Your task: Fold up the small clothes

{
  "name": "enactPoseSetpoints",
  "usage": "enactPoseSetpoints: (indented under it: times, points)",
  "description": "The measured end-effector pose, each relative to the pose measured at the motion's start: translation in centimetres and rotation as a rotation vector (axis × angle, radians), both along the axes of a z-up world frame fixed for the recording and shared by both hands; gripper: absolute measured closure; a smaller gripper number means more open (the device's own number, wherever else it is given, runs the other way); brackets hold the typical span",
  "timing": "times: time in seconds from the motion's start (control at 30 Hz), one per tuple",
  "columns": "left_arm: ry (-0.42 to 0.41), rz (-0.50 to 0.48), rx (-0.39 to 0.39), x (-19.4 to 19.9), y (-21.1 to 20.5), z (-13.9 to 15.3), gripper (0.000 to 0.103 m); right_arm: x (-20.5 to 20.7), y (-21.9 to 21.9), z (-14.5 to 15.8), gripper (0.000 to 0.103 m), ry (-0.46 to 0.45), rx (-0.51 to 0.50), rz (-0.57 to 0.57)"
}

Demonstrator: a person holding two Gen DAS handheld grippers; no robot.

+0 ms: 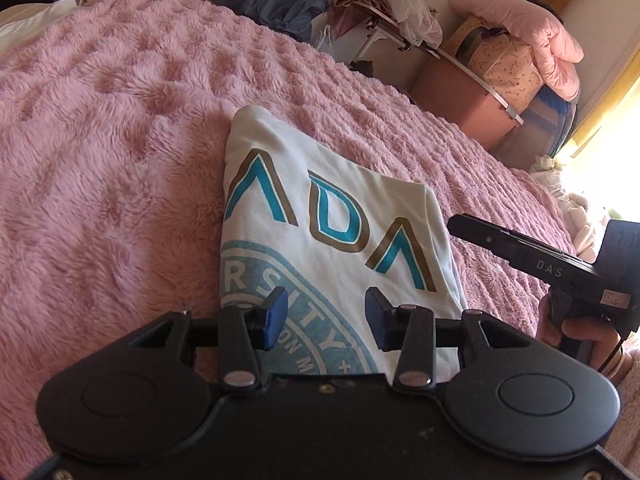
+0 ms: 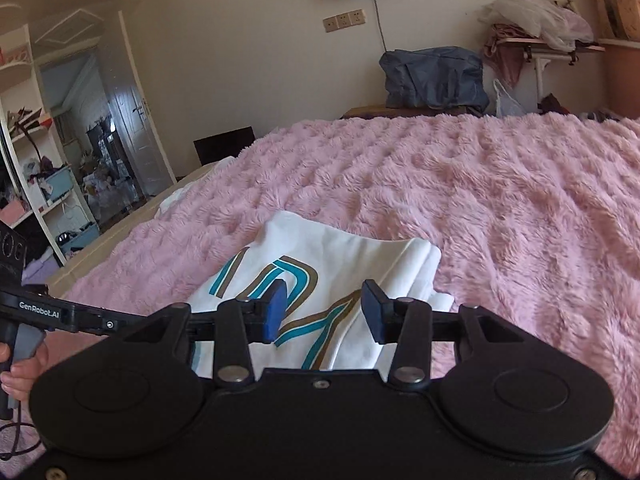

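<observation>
A white T-shirt (image 1: pixel 320 216) with teal and brown letters and a pale blue round print lies folded into a compact rectangle on the pink fluffy blanket (image 1: pixel 120 140). My left gripper (image 1: pixel 326 316) is open and empty, just above the shirt's near edge. My right gripper (image 2: pixel 325 312) is also open and empty, over the shirt (image 2: pixel 340 256) from the other side. The right gripper's body shows at the right in the left wrist view (image 1: pixel 540 264), beside the shirt. The left gripper's body shows at the left edge of the right wrist view (image 2: pixel 60 314).
The blanket (image 2: pixel 500 208) covers the bed. Beyond its far edge are a blue bag (image 2: pixel 434 78), a small white table with clothes (image 2: pixel 536 48), stacked boxes with a pink quilt (image 1: pixel 516 60), and shelves and a door (image 2: pixel 60 160) at the left.
</observation>
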State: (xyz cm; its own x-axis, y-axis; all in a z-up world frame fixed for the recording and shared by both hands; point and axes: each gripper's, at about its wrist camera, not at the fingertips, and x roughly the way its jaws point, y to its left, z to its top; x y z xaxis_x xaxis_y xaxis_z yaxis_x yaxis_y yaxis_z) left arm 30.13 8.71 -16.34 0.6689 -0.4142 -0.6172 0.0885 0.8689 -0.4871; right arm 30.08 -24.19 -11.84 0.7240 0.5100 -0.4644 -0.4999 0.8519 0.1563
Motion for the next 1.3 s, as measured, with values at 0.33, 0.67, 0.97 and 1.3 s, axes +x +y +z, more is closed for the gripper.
enactPoseSetpoints:
  times: [0.33,0.67,0.97,1.3]
  points:
    - [0.023,0.011,-0.028,0.3,0.1,-3.2,0.057,5.2,0.2,-4.9,0.071,0.132,-0.061,-0.073]
    - [-0.046,0.002,0.027,-4.0,-0.8,0.1,0.057,-0.4,0.7,-1.9,0.067,0.037,0.033,-0.013]
    - [0.016,-0.031,0.083,-5.0,-1.9,-2.8,0.055,-7.4,1.6,-3.6,0.067,0.082,-0.024,0.030]
    - [0.042,0.003,0.119,-5.7,-2.8,0.3,0.054,-7.9,1.1,-4.6,0.054,0.170,0.045,-0.092]
